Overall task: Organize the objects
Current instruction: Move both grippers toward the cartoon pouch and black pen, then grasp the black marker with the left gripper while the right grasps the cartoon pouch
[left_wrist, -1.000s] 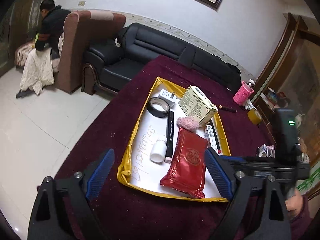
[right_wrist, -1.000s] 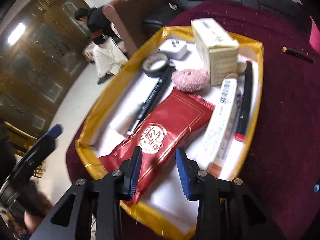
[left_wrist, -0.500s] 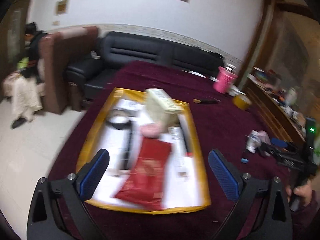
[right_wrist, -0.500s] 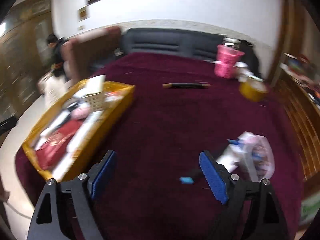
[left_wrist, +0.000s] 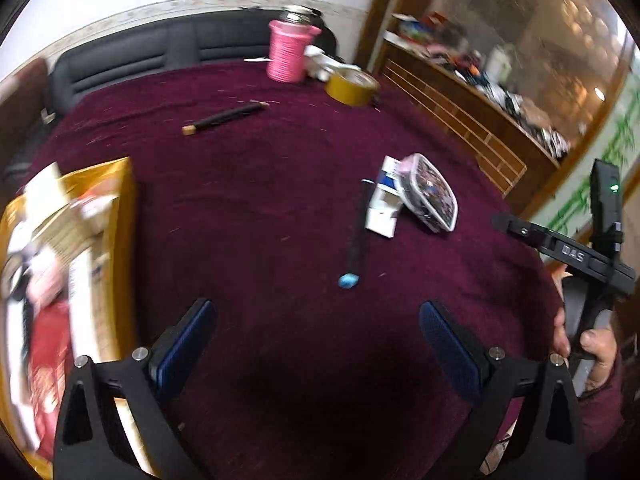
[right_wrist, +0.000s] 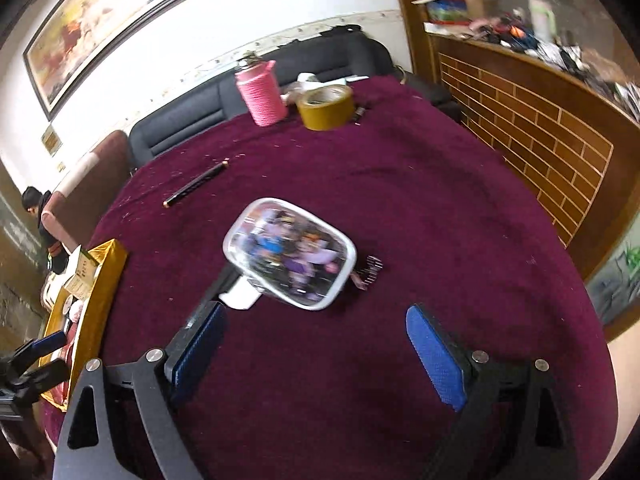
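Both claws hang over a dark maroon table cloth (right_wrist: 400,208) with nothing between the pads: the left gripper (left_wrist: 316,344) stands wide, and the right gripper (right_wrist: 316,344) has just been opening and is wide too. Just ahead of the right one lie a picture-printed pouch (right_wrist: 290,258), a white box (left_wrist: 384,204) and a black pen (left_wrist: 358,232); the gold tray (left_wrist: 120,208) of sorted things sits at the table's left edge. Beyond stand a pink wrapped bottle (right_wrist: 260,94), a tape roll (right_wrist: 326,106), a black sofa (left_wrist: 140,56) and a wooden counter (right_wrist: 532,128).
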